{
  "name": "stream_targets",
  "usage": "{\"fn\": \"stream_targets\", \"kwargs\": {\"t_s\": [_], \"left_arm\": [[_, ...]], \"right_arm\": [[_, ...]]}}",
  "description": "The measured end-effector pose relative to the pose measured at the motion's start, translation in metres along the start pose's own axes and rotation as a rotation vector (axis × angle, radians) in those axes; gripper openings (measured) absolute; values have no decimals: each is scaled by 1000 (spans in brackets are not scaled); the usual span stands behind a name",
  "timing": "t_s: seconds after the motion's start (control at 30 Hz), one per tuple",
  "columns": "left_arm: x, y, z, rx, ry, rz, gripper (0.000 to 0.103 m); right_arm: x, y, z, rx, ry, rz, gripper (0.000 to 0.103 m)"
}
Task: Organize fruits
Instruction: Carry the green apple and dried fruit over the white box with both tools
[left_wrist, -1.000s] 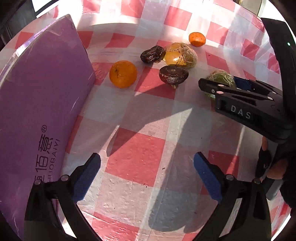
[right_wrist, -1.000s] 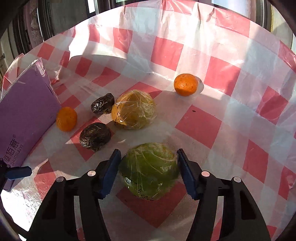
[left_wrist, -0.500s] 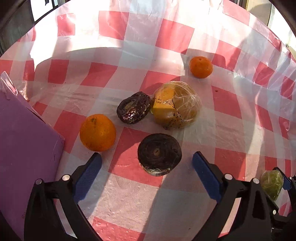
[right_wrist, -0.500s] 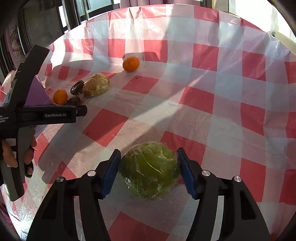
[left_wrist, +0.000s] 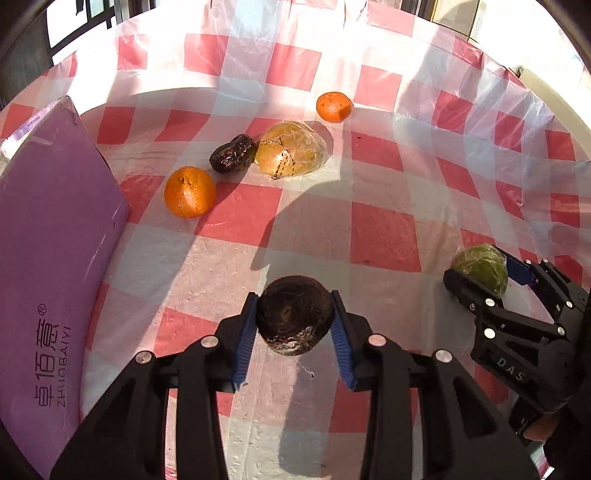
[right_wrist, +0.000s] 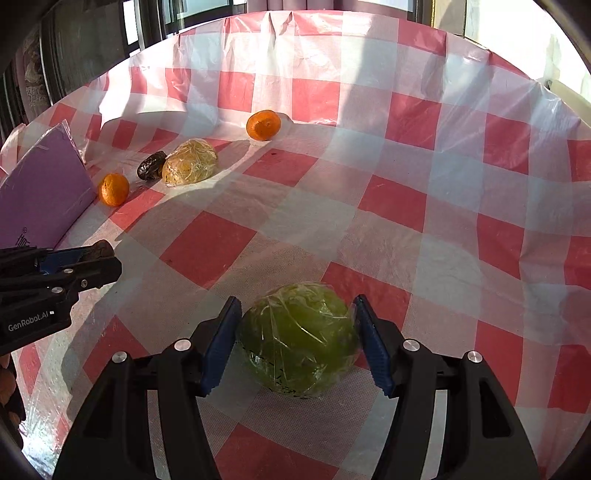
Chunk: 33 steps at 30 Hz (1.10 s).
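Now the left tool (left_wrist: 294, 329) is closing on a round dark brown fruit (left_wrist: 294, 315). The right tool (right_wrist: 297, 336) squeezes a green fruit wrapped in clear plastic (right_wrist: 299, 338).

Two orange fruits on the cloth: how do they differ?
The near orange looks bigger than the far orange, though that may be the lens. The near orange lies beside the purple box; the far orange lies apart, beyond the wrapped yellow fruit. Both are unwrapped, and neither gripper touches them.

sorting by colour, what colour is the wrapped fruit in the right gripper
Green: the plastic-wrapped fruit shows best in the right wrist view, between the fingers.
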<state>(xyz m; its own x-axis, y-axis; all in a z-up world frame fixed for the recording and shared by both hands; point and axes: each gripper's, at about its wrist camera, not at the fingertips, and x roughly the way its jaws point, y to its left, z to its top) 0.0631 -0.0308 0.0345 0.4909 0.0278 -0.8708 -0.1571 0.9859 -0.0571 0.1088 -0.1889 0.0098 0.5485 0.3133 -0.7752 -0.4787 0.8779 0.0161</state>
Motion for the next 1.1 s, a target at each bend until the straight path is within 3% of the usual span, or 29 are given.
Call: {"fn": "stream_targets", "kwargs": {"t_s": [0.27,0.6,0.8,1.1], "left_arm": [[-30,-24,-56,109,30,-83,38],[-58,-19,-85,195,31,-170,38],[-71,-9,-86,257,14,-220,38],[-112,17,-59,337,-95,-296,38]], "right_arm": [[-7,2,-7,29,17,-19,61],[-70,3,-61,232,76,34,61],[-90,28,-82,254,110,40,61],[-105,58,-84,446,101,49,61]]}}
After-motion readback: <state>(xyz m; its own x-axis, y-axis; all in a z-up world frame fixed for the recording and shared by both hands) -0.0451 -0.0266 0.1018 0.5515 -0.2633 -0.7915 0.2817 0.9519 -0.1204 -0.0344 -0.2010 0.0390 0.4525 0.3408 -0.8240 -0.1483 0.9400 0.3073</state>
